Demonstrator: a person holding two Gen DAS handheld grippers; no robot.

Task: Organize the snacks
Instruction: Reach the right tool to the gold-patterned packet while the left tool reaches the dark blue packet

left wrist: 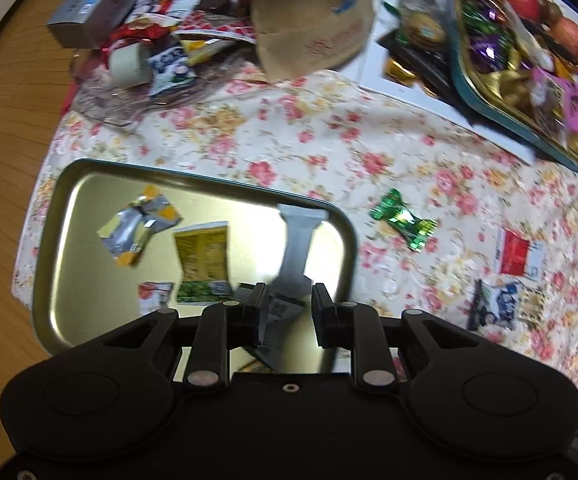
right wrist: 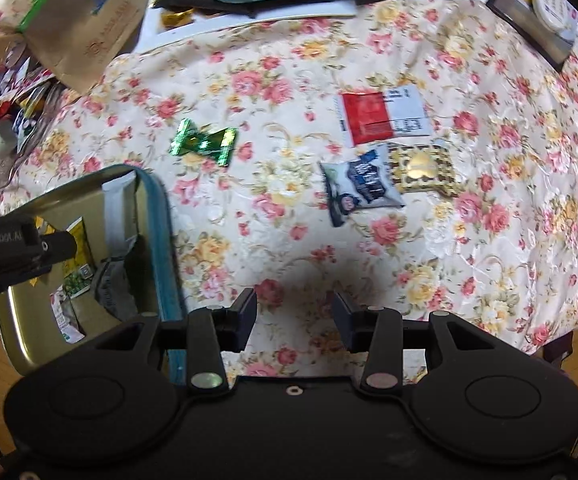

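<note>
- Floral cloth [right wrist: 289, 80] covers the surface, with wooden floor [left wrist: 5, 92] at its left edge.
- Nearest, the left gripper [left wrist: 287, 306] hangs over a gold tin tray [left wrist: 49, 300], clenched on a grey packet [left wrist: 279, 312].
- That tray also carries a yellow sachet [left wrist: 203, 260] and a silver-orange wrapper [left wrist: 137, 228].
- Beside the tray, the right gripper [right wrist: 295, 314] hovers above bare cloth, jaws apart and empty.
- Farther out lie a green candy [right wrist: 205, 142], a dark blue packet [right wrist: 359, 188], a gold packet [right wrist: 419, 168] and a red-white sachet [right wrist: 383, 118].
- Farthest, a brown paper bag [left wrist: 313, 20] and a heaped teal tray [left wrist: 469, 92].
</note>
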